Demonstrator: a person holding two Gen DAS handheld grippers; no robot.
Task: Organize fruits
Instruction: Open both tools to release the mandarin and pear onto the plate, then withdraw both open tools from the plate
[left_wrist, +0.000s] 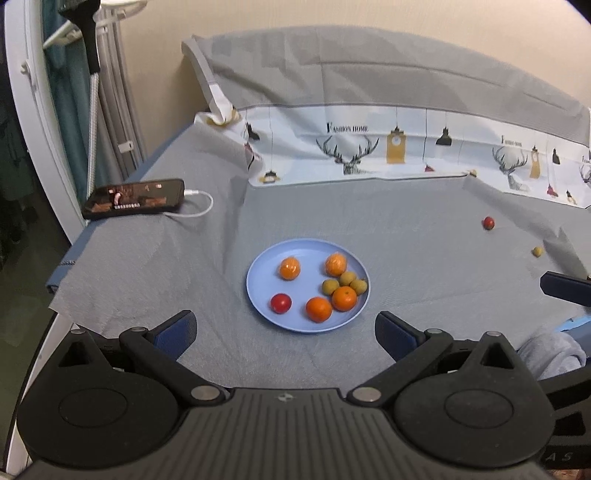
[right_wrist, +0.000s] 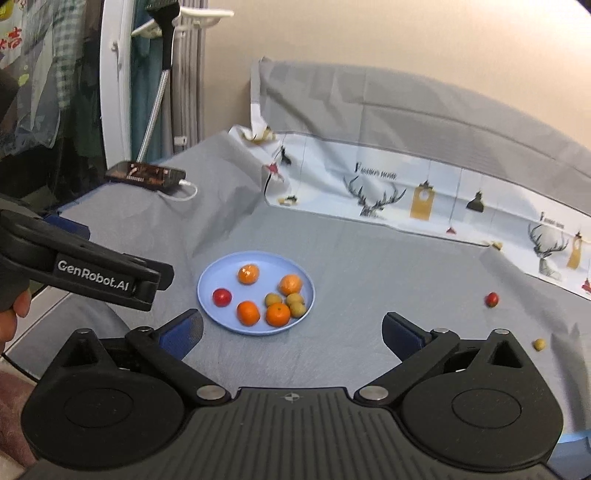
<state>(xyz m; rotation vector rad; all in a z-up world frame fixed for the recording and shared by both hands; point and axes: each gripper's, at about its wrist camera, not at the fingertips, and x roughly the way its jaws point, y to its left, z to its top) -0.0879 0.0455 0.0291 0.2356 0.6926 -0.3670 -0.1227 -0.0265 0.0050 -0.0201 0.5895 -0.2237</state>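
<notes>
A: What is the largest surface in view?

B: A grey sheet (left_wrist: 332, 221) spread over a bed, with a printed band of antlers and lamps (left_wrist: 369, 147) along its far side.

A: And the grippers?

B: The left gripper (left_wrist: 286, 330) has its two fingers spread wide, nothing between them. The right gripper (right_wrist: 291, 332) likewise stands fully apart and empty. In the right wrist view the left gripper's body enters from the left, gripped by a hand (right_wrist: 14, 314).

A: Where are the fruits?

B: Most lie on a blue plate (left_wrist: 262, 280) near the middle of the sheet: four oranges (left_wrist: 318, 309), three small yellow-green fruits (left_wrist: 330, 286) clustered at the plate's right side, and one red fruit (left_wrist: 281, 303) at its near left.

A: Anything off the plate?

B: A loose red fruit (left_wrist: 488, 222) and a loose yellow-green fruit (left_wrist: 537, 252), both well apart from the plate, to its right.

A: Other items?

B: A phone (left_wrist: 135, 199) with a white cable (left_wrist: 199, 206) at the sheet's far left.
</notes>
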